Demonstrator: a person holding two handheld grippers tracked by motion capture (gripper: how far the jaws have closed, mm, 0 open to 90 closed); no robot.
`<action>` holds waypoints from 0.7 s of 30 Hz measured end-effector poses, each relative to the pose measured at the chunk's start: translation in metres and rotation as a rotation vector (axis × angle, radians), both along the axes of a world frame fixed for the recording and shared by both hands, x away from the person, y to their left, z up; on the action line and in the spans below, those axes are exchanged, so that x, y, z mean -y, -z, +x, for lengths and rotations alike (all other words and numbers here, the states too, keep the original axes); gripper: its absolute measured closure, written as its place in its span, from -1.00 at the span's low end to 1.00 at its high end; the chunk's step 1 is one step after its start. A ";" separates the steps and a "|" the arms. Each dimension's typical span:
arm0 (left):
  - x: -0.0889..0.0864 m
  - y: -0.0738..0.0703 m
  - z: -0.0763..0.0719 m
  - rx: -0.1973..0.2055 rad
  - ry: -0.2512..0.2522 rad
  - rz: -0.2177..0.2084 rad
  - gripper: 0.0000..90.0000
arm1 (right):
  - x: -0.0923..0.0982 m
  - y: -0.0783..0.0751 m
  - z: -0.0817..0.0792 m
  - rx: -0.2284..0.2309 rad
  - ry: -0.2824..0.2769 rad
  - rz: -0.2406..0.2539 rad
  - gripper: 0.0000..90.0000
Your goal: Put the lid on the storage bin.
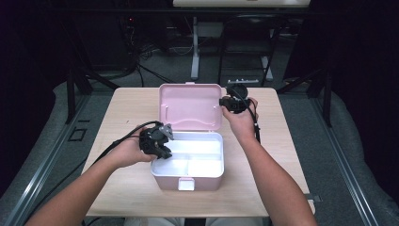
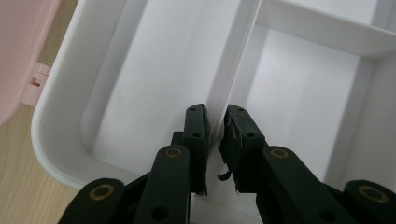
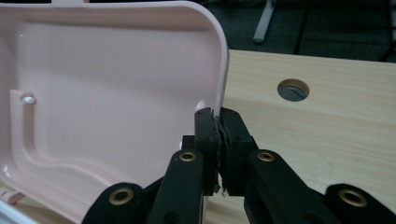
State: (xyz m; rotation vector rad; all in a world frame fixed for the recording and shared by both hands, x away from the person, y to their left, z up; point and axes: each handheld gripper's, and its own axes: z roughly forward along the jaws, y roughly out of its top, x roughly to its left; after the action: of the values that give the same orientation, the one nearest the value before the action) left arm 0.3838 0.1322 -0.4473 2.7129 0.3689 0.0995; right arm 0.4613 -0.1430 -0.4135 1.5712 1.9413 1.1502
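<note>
Pink storage box [image 1: 188, 181] sits open at the near centre of the wooden table [image 1: 127, 106], its white tray [image 1: 209, 165] exposed. Lid [image 1: 190, 106] stands raised at the far side. Right gripper [image 1: 225, 101] is clamped on the lid's right edge. Left gripper [image 1: 162, 151] is clamped on a white divider wall [image 2: 233, 60] at the tray's left side.

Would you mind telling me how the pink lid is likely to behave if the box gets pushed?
The pink lid looks thin and glossy, so probably light, slightly flexible and slippery. It stands open on its hinge, clamped at its edge by the right hand-held gripper, so it would likely swing if released.
</note>
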 end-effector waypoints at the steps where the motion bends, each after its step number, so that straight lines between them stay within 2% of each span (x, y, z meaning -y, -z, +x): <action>1: 0.000 0.000 0.000 0.001 0.000 0.000 0.75 | 0.001 -0.001 -0.003 0.012 -0.003 0.005 0.93; 7: -0.001 0.000 -0.001 0.008 0.001 -0.002 0.75 | 0.000 -0.009 -0.026 0.099 -0.010 -0.005 0.95; 12: -0.003 0.001 -0.003 0.021 -0.006 -0.017 0.76 | 0.001 -0.011 -0.038 0.138 -0.019 -0.006 0.95; 15: -0.003 0.000 -0.003 0.025 -0.008 -0.016 0.75 | 0.001 -0.011 -0.040 0.145 -0.020 -0.005 0.95; 18: -0.005 -0.003 -0.003 0.035 -0.012 0.006 0.70 | 0.002 -0.011 -0.040 0.144 -0.022 -0.004 0.95; 19: -0.006 -0.005 -0.003 0.035 -0.013 0.001 0.68 | 0.002 -0.011 -0.039 0.143 -0.022 -0.002 0.95; 21: -0.012 -0.015 -0.002 0.031 -0.024 -0.047 0.65 | 0.002 -0.011 -0.039 0.142 -0.023 0.000 0.95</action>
State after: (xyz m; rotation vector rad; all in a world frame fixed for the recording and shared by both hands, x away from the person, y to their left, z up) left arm 0.3819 0.1438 -0.4318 2.6582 0.3898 0.1382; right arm 0.4222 -0.1452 -0.4026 1.4292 1.8716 1.2355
